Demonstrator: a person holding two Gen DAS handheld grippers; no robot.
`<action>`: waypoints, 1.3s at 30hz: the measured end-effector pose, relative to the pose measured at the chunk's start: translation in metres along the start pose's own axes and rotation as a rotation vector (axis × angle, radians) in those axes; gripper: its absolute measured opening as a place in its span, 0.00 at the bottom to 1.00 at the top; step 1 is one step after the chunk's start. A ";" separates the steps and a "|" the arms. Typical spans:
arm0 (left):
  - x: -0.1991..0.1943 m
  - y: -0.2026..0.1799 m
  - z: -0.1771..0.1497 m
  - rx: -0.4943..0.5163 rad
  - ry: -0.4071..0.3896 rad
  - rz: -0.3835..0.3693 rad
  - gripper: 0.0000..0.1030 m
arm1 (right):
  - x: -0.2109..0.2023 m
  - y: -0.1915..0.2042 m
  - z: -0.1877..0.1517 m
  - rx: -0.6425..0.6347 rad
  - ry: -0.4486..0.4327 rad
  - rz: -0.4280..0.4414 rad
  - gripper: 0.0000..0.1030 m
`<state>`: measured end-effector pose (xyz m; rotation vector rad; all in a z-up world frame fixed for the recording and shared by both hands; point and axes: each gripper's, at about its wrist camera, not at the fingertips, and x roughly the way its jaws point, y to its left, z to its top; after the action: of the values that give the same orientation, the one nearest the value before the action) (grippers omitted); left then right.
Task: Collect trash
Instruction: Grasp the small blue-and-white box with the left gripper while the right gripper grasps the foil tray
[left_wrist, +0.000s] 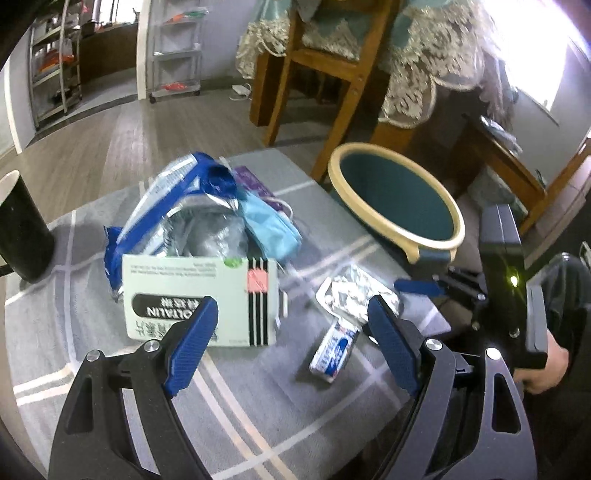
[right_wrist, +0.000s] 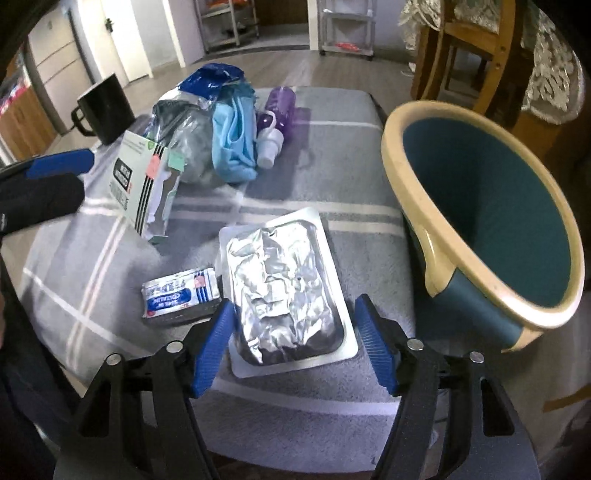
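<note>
Trash lies on a grey plaid table: a pale green medicine box, a foil blister tray, a small white-and-blue packet, a blue-and-silver foil bag, a light blue face mask and a purple bottle. My left gripper is open, its left pad at the box's near edge. My right gripper is open, its jaws on either side of the tray's near end. A teal bin with a cream rim stands right of the table.
A black mug stands at the table's far left. Wooden chairs and a lace-covered table stand behind the bin. Shelving racks stand on the wood floor beyond.
</note>
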<state>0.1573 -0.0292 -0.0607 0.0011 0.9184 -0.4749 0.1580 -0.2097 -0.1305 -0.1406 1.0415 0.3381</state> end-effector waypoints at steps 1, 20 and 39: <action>0.001 -0.001 -0.001 0.003 0.005 0.003 0.79 | 0.001 0.000 0.000 -0.004 -0.003 -0.004 0.70; 0.029 -0.026 -0.025 0.144 0.156 0.004 0.79 | 0.002 -0.002 0.002 -0.028 -0.015 -0.014 0.59; 0.070 -0.048 -0.035 0.290 0.241 0.039 0.65 | -0.001 -0.015 0.003 0.043 -0.002 0.004 0.63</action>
<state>0.1474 -0.0924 -0.1267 0.3453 1.0756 -0.5767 0.1650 -0.2231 -0.1283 -0.0997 1.0463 0.3188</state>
